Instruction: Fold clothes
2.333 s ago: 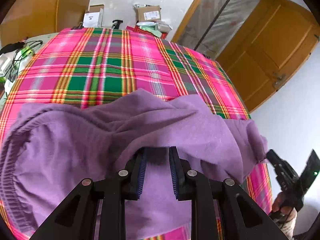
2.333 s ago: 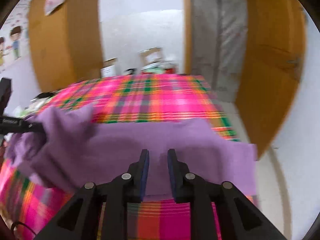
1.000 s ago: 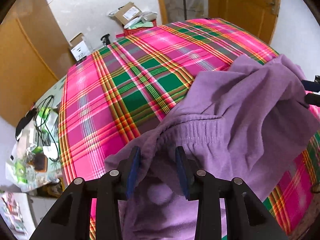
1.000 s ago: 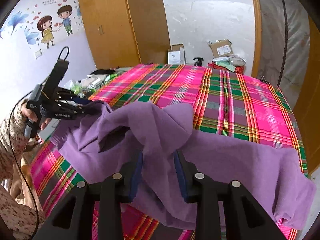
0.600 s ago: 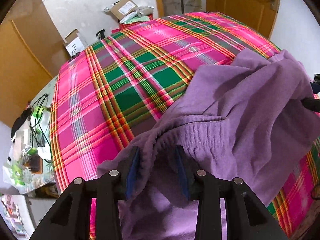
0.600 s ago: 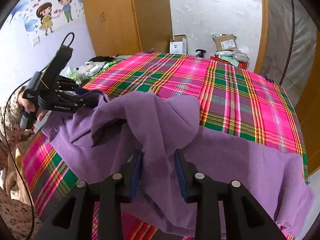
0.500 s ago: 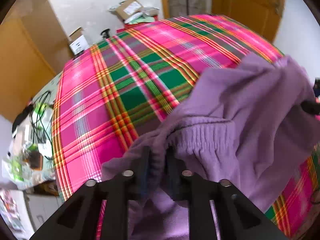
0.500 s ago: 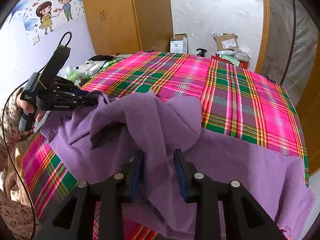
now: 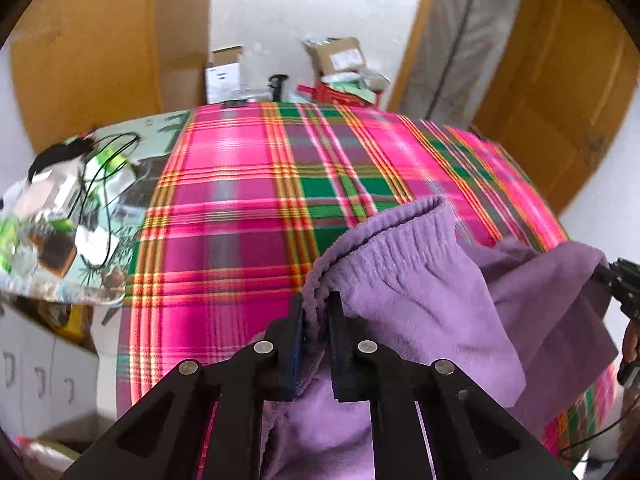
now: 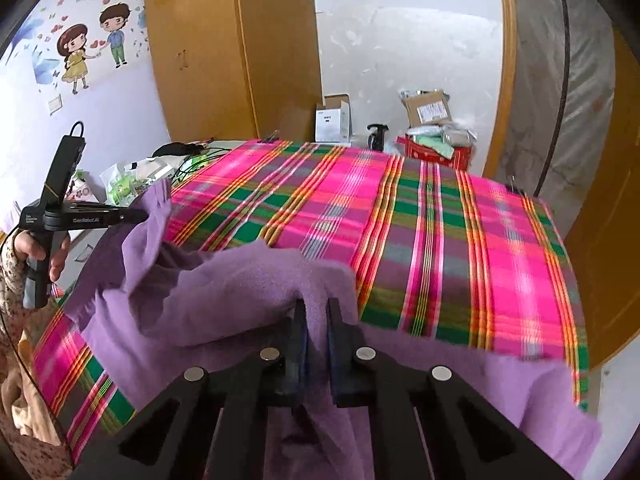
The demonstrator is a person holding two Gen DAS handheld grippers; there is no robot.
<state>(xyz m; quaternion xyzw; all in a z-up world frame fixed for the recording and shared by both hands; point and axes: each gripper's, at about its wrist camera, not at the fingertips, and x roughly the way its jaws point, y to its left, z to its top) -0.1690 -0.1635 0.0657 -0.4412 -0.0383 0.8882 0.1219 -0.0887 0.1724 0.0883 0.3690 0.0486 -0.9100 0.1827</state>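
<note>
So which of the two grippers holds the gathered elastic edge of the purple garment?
The left gripper: its jaws are closing on the ribbed waistband of the purple garment. The right gripper pinches plain, smooth fabric instead.

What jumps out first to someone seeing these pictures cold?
A soft purple garment lies bunched at the near edge of a loud pink-and-green plaid cloth, with both black grippers closing on it: the left gripper on its gathered waistband, the right gripper on a raised fold.

right gripper (image 10: 316,322) closing on purple garment (image 10: 240,280) — plaid cloth (image 10: 440,240) beneath
</note>
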